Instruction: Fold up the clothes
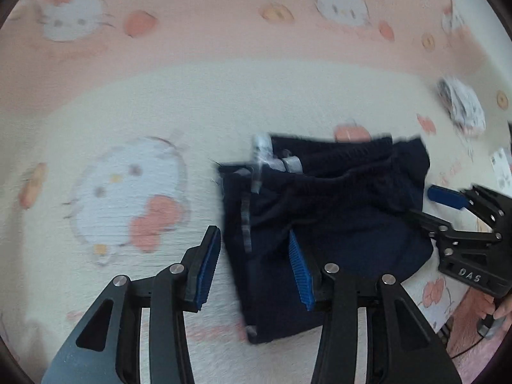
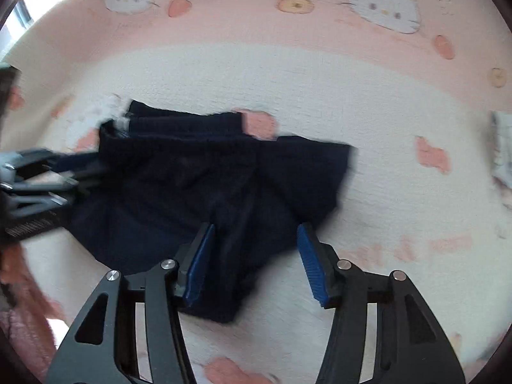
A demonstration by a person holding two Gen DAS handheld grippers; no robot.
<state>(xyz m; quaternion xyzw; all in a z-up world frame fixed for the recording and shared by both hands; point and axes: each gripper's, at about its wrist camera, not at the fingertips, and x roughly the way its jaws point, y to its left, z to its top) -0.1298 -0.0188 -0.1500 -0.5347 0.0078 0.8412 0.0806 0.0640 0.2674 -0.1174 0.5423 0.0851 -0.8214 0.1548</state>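
A pink and cream cartoon-cat blanket [image 1: 224,96] carries navy shorts [image 1: 336,198], bunched and partly folded around its middle. The left gripper [image 1: 256,265] and right gripper [image 2: 256,262] hover over the near hem, jaws apart and empty. Folding seems midway; next, each likely needs an edge pinched and flattened.

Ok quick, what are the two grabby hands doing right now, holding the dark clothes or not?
Left gripper: open, holding nothing, fingers over the dark shorts.
Right gripper: open, holding nothing, fingers over the shorts' edge.
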